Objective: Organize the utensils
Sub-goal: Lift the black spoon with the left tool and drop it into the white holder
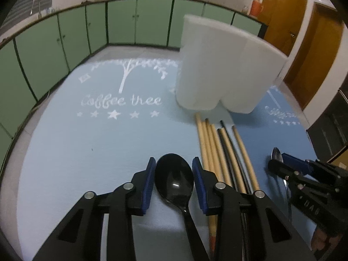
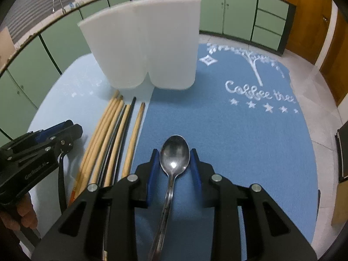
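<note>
A white two-compartment utensil holder [image 1: 224,69] [image 2: 148,43] stands upright at the back of the mats. Several wooden and black chopsticks [image 1: 219,152] [image 2: 113,141] lie side by side in front of it. My left gripper [image 1: 174,163] is open, its blue pads on either side of the bowl of a black plastic spoon [image 1: 174,178] lying on the light blue mat. My right gripper [image 2: 175,154] is open around the bowl of a metal spoon [image 2: 174,154] lying on the darker blue mat; it also shows in the left wrist view [image 1: 280,163].
Two blue "Coffee tree" mats [image 1: 97,134] [image 2: 239,130] cover the table. Green cabinets [image 1: 65,34] curve around behind. Wooden doors [image 1: 304,43] stand at the right. The left gripper [image 2: 54,137] sits just left of the chopsticks.
</note>
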`<action>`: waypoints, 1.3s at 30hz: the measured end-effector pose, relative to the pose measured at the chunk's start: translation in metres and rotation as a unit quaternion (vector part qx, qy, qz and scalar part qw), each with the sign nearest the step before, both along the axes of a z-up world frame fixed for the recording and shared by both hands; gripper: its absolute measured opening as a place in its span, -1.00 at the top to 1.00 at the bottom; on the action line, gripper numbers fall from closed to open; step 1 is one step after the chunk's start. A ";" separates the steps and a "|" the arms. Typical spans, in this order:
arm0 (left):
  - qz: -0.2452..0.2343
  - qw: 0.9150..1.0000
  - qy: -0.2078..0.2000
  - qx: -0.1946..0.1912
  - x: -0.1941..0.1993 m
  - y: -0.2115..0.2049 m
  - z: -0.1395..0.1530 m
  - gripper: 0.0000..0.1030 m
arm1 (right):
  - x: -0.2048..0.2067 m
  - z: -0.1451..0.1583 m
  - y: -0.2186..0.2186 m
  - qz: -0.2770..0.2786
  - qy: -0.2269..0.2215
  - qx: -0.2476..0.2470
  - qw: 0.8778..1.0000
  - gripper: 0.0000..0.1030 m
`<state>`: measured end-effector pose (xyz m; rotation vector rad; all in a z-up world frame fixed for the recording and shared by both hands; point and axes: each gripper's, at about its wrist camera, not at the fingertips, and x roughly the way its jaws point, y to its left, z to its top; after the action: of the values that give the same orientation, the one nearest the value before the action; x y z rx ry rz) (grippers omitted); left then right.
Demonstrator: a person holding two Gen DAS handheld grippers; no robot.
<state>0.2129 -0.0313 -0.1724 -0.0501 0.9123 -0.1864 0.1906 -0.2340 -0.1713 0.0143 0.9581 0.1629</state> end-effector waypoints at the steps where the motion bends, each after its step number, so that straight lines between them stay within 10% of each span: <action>1: -0.004 1.000 -0.011 -0.001 -0.004 0.000 0.003 0.34 | -0.004 0.004 -0.002 0.001 -0.011 0.004 1.000 0.47; 19: -0.005 0.982 -0.185 -0.032 -0.021 0.010 0.094 0.34 | -0.015 0.106 -0.034 0.022 -0.160 0.064 0.985 0.48; 30: -0.020 0.952 -0.303 -0.044 0.051 -0.015 0.178 0.34 | 0.054 0.185 -0.048 0.029 -0.263 0.078 0.961 0.48; 39: -0.008 0.947 -0.321 -0.019 0.120 -0.036 0.167 0.34 | 0.114 0.176 -0.044 0.020 -0.281 0.070 0.957 0.47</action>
<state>0.3328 -0.0676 -0.0056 -0.0145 0.2580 -0.2170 0.3049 -0.2780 0.0044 0.0761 0.3770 0.2561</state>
